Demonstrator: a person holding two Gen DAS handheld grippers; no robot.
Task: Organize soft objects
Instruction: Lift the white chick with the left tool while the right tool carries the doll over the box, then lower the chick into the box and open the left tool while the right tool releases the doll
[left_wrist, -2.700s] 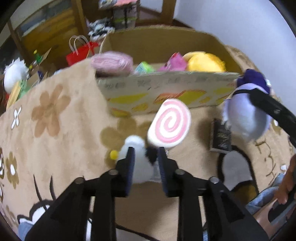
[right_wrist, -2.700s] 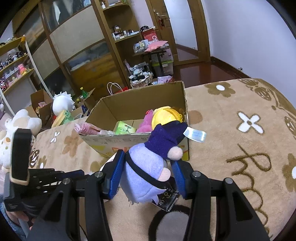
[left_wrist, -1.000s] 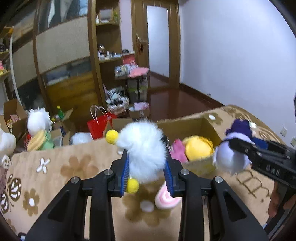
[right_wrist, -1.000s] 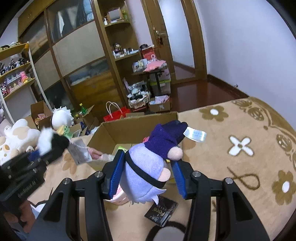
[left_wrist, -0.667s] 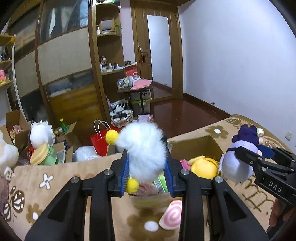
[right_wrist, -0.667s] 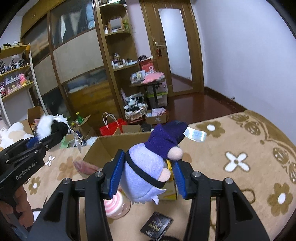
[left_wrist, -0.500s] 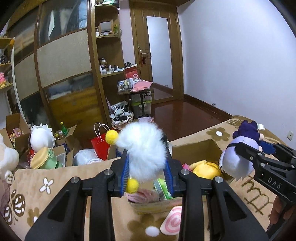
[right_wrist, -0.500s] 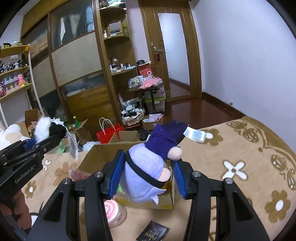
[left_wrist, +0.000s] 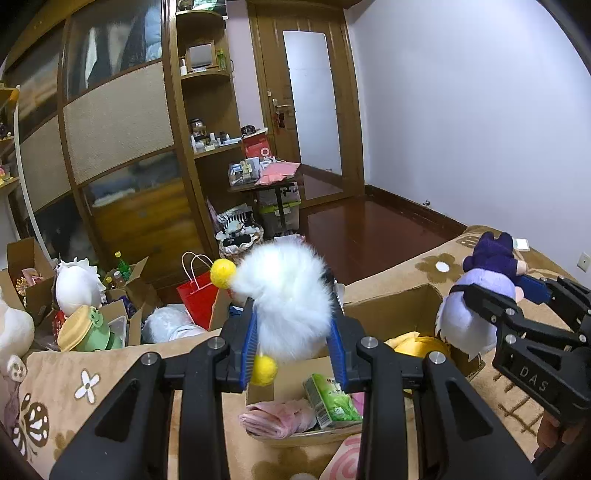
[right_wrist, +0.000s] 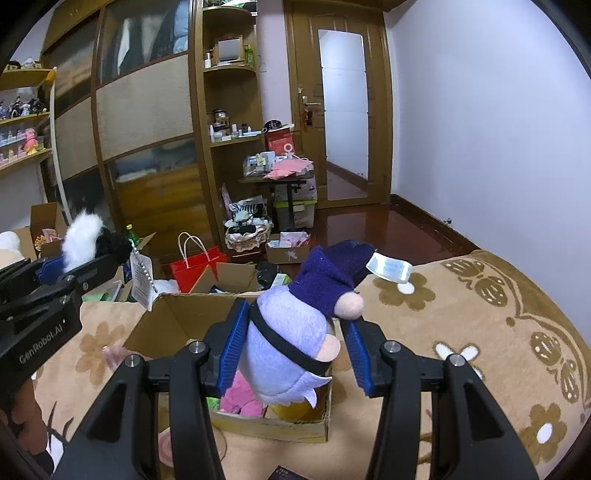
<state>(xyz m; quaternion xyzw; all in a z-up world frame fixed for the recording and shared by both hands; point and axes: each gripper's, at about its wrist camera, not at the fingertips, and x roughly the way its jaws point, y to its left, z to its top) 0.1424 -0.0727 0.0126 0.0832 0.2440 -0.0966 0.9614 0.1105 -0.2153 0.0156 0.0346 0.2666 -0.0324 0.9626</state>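
Change since earlier frames: both toys had been lifted off the patterned bed cover (right_wrist: 480, 332) and carried up over the cardboard box (right_wrist: 173, 314); in the oldest frames the white toy sat low on the cover beside the pink swirl cushion (left_wrist: 347, 465).
Left gripper (left_wrist: 293, 354): clamped on the white fluffy toy (left_wrist: 284, 306), blue pads pressed into its fur on both sides, yellow pom-poms sticking out above and below.
Right gripper (right_wrist: 295, 347): clamped on the purple gnome plush (right_wrist: 288, 332), pads against its pale body, dark hat and label tag clear of the jaws.
Position of toys: both hung over the near part of the box, the white one to the left, the gnome to the right.
Reason for hold: side grips kept each toy upright and free to fall straight down; judged a carry toward release into the box.
Box contents: yellow plush (left_wrist: 421, 343), green packet (left_wrist: 328, 398), pink cloth (left_wrist: 280, 421) inside.
Left outside: the swirl cushion, on the cover, just near of the box.
Grip change: none seen; both grips unchanged across the frames.
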